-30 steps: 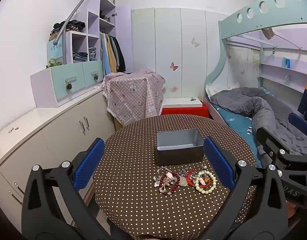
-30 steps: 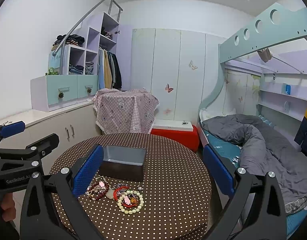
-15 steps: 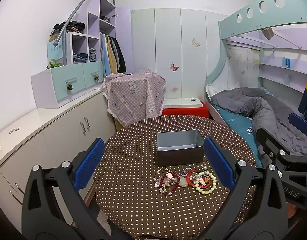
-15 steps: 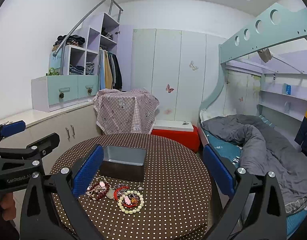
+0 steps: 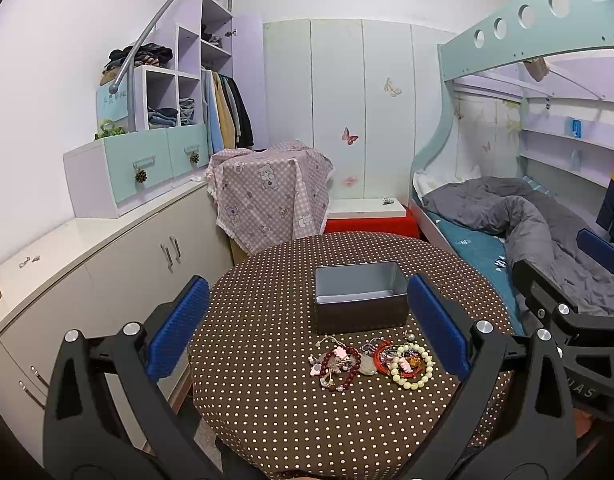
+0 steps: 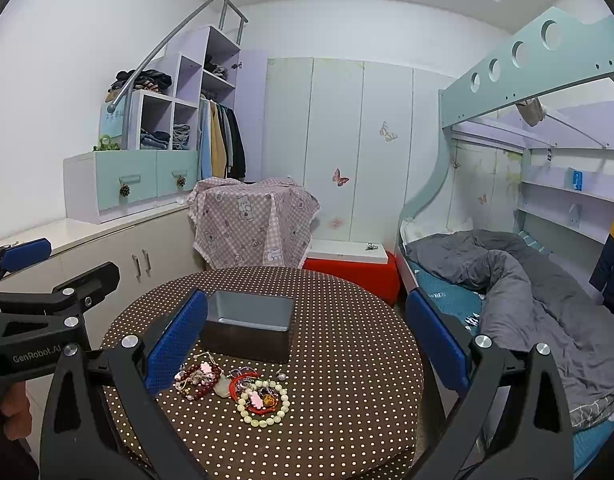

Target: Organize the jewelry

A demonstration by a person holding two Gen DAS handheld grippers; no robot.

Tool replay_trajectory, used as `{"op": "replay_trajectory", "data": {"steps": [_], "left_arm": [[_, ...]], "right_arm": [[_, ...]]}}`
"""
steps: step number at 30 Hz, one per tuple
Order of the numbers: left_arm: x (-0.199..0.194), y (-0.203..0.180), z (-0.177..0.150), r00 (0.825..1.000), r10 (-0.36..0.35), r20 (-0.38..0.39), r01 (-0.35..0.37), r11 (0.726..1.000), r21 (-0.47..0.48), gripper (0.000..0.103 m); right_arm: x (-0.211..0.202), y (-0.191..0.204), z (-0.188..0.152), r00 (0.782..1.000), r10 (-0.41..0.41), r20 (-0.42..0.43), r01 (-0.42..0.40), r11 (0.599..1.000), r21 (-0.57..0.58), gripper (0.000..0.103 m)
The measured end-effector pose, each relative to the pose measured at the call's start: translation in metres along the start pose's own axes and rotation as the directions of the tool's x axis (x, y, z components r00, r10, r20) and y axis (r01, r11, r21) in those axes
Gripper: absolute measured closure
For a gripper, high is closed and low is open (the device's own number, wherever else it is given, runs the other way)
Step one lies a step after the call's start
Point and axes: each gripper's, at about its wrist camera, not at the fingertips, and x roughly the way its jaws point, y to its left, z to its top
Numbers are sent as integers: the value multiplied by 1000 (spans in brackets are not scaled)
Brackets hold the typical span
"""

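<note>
A pile of jewelry lies on the round polka-dot table (image 5: 267,420): a dark red bead bracelet (image 5: 339,364), a red bangle (image 5: 381,356) and a cream bead bracelet (image 5: 412,368). The cream bracelet shows in the right wrist view too (image 6: 263,402). Behind the pile stands an open, empty grey metal box (image 5: 361,294), also in the right wrist view (image 6: 249,330). My left gripper (image 5: 307,332) is open and empty, above and in front of the pile. My right gripper (image 6: 307,344) is open and empty, to the right of the pile.
A low white cabinet (image 5: 107,264) runs along the left of the table. A bunk bed with a grey duvet (image 5: 539,224) is on the right. A pink checked cloth (image 5: 267,196) covers something behind the table, beside a red box (image 5: 371,226).
</note>
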Motion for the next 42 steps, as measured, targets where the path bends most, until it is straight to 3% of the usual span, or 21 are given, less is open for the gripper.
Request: {"op": "replay_trajectory", "data": {"steps": [27,42], "left_arm": [[2,1,1,1000,2,-16,-2,1000,-1,6],[40,5,-20,991,10,-133,-11,1000,-7,6]], "right_arm": [[1,-1,-1,1000,0,-14,0,1000,1,8],[41,-4,-27,984,-44,-172,48,999,16,8]]}}
